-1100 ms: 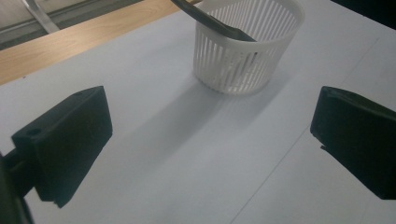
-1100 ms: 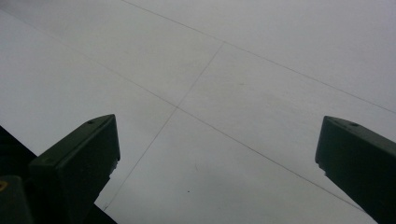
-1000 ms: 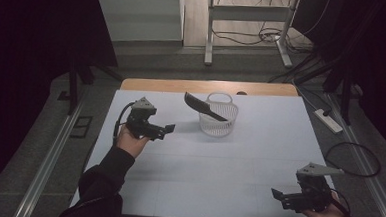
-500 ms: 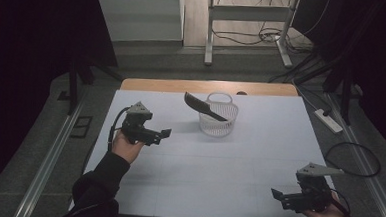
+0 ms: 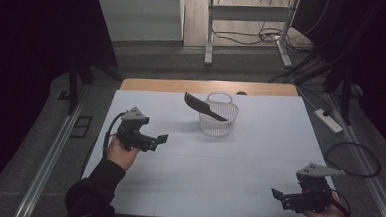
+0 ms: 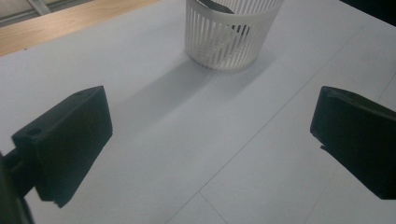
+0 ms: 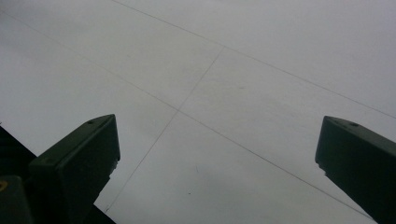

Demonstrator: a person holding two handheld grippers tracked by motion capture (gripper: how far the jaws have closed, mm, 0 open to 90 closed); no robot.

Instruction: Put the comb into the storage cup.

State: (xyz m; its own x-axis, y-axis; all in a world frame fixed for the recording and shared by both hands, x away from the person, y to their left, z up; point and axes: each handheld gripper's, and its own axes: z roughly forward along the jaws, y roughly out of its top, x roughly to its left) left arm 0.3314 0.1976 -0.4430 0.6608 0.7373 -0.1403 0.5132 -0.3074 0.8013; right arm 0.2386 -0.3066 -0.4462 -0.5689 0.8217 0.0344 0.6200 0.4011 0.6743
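Both grippers are spread and empty, but the left gripper [image 5: 162,137] has drifted back from the basket [image 5: 218,121], which stands well ahead of its fingers with the knife [image 5: 204,106] inside, suggesting a placement finished; right gripper [image 5: 275,194] idles.

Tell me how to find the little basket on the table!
Look at the white table, near its far wooden edge. There stands a small round white plastic basket with slotted sides. A dark flat tool leans out of it, toward the left.
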